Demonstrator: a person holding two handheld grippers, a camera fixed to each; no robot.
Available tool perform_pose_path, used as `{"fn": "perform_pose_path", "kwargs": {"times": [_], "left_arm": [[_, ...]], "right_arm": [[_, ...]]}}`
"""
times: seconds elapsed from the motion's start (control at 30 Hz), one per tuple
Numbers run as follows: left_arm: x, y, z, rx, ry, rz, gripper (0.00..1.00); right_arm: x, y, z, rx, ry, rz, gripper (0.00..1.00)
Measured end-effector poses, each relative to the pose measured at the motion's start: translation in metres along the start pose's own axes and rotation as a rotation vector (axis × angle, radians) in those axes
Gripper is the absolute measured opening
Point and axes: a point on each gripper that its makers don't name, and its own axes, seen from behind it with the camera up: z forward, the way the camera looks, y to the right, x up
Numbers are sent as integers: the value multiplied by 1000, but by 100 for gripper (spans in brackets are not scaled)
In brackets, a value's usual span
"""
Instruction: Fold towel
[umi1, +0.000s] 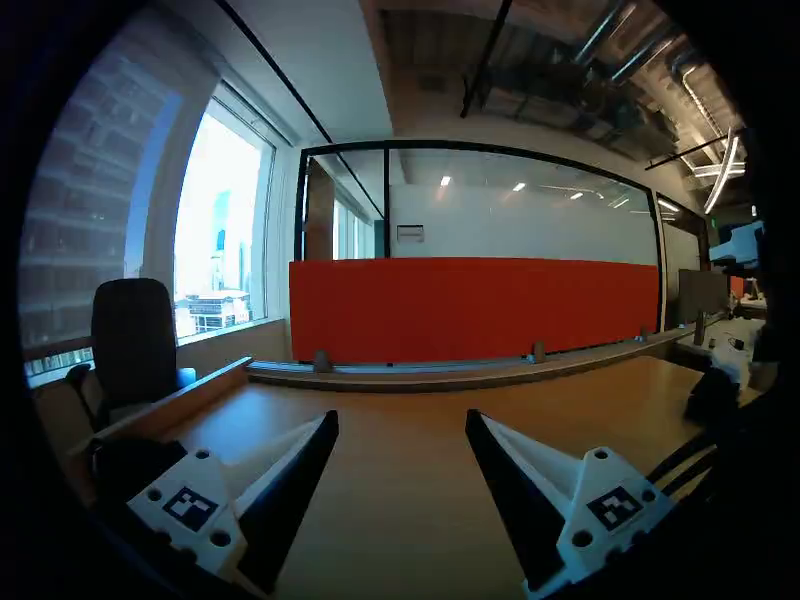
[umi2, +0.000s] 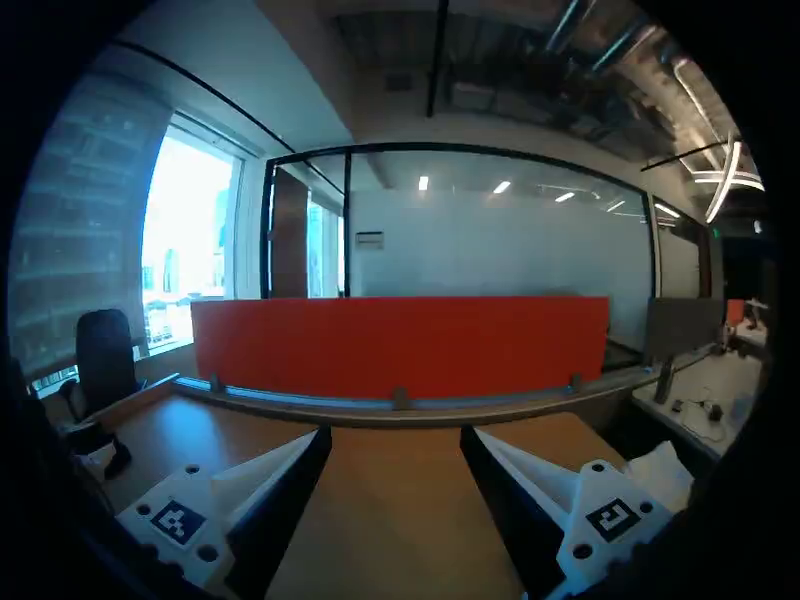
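Observation:
My left gripper (umi1: 400, 416) is open above a bare wooden desk (umi1: 400, 500), with nothing between its white and black fingers (umi1: 285, 470). My right gripper (umi2: 395, 433) hovers open over the same kind of desk top (umi2: 400, 520), and its jaws also hold nothing. A white crumpled thing (umi2: 662, 470) lies low at the right just behind the right gripper's right finger. I cannot tell whether it is a towel.
An orange divider panel (umi1: 470, 308) stands along the desk's far edge (umi2: 400, 345). A black office chair (umi1: 132, 335) sits by the window at the left. A dark object (umi1: 712, 395) rests at the desk's right end. A white neighbouring desk (umi2: 700, 385) holds small items.

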Motion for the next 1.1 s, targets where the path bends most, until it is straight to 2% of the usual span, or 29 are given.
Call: {"fn": "perform_pose_path", "kwargs": {"times": [0.3,0.5,0.77,1.1], "left_arm": [[-31,-7,-2,1,12,1,94],[-46,-6,1,0,26,-14,94],[-67,-4,4,0,36,-3,94],[-77,-8,6,6,40,-6,94]], "right_arm": [[-16,1,-3,-11,8,8,99],[-21,3,-4,-14,19,-5,99],[-37,8,-6,-18,22,-17,99],[-52,7,-5,-19,16,-21,99]]}}
